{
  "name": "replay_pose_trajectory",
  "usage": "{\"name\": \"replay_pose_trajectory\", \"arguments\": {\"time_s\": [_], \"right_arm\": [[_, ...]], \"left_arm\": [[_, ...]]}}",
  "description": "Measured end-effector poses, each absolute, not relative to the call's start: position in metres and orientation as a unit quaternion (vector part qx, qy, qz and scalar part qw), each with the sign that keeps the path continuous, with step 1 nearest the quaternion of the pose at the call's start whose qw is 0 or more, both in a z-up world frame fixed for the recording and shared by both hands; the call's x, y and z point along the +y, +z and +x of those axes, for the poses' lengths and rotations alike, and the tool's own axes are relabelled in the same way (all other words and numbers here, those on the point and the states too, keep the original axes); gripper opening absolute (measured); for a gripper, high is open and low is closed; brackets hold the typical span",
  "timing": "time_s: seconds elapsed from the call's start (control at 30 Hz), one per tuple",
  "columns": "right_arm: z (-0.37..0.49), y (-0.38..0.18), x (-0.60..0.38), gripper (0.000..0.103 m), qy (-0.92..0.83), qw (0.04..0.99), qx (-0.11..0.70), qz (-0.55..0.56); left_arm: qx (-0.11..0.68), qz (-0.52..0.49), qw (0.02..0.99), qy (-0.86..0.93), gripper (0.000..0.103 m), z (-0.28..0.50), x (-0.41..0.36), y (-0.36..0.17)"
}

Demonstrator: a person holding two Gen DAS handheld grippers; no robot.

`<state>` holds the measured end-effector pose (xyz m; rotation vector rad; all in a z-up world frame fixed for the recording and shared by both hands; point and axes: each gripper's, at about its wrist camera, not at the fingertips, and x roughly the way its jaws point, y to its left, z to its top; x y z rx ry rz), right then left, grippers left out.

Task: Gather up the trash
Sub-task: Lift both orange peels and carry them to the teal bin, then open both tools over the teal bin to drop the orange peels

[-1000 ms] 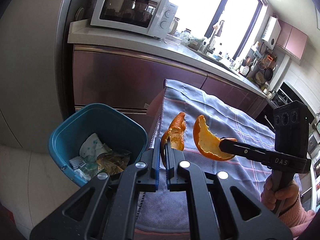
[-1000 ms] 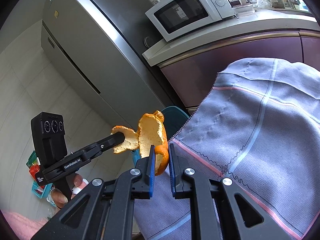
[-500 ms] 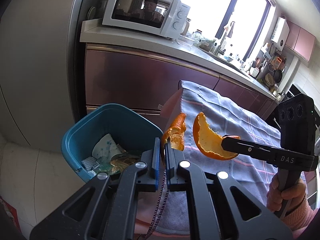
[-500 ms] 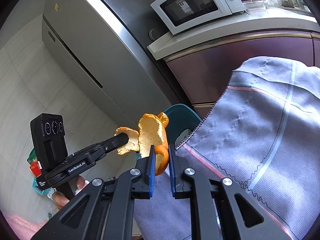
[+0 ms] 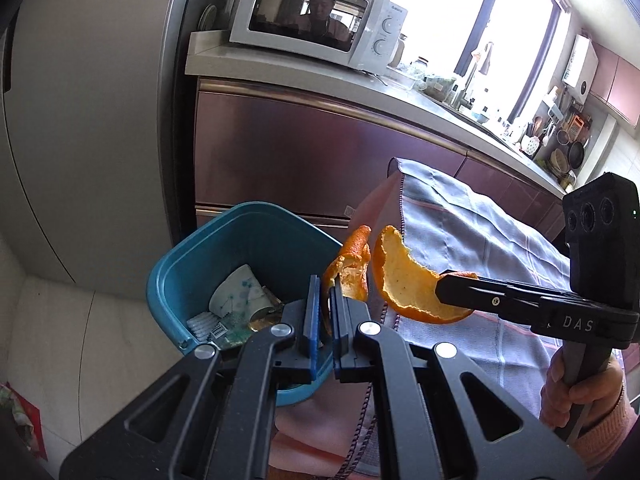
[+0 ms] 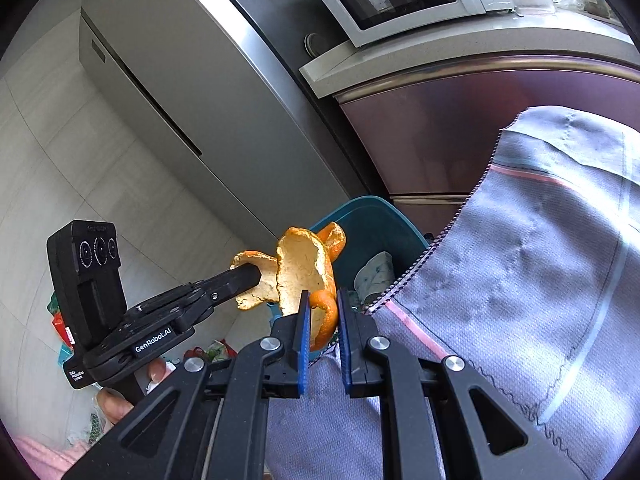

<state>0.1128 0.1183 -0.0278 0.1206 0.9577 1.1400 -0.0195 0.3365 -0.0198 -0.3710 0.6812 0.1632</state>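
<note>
Each gripper is clamped on an orange peel: the left gripper [image 5: 325, 304] holds the small peel [image 5: 350, 268], the right gripper [image 6: 322, 322] the big peel [image 6: 304, 276]. Both peels hang in the air just beside the bin [image 5: 240, 232], at the edge of the cloth [image 5: 460, 232]. I judge the peels light, curved and a little brittle (they may tear), so a hold on the thick edge is best. Compared with one second ago, both grippers have moved closer to the bin, and more of its inside shows.

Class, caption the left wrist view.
Two grippers carry curled orange peel pieces toward a blue plastic bin.
</note>
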Motion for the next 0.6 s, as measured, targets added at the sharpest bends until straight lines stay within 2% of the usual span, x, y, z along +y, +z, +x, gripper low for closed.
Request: {"name": "replay_pose_trajectory", "arguments": {"time_s": [0.6], "right_arm": [[0.120,-0.049,0.167,0.012,0.502,0.729,0.465,0.005]], "left_arm": [[0.364,-0.185,0.906,0.113,0.010,0.005,0.355,-0.060]]}}
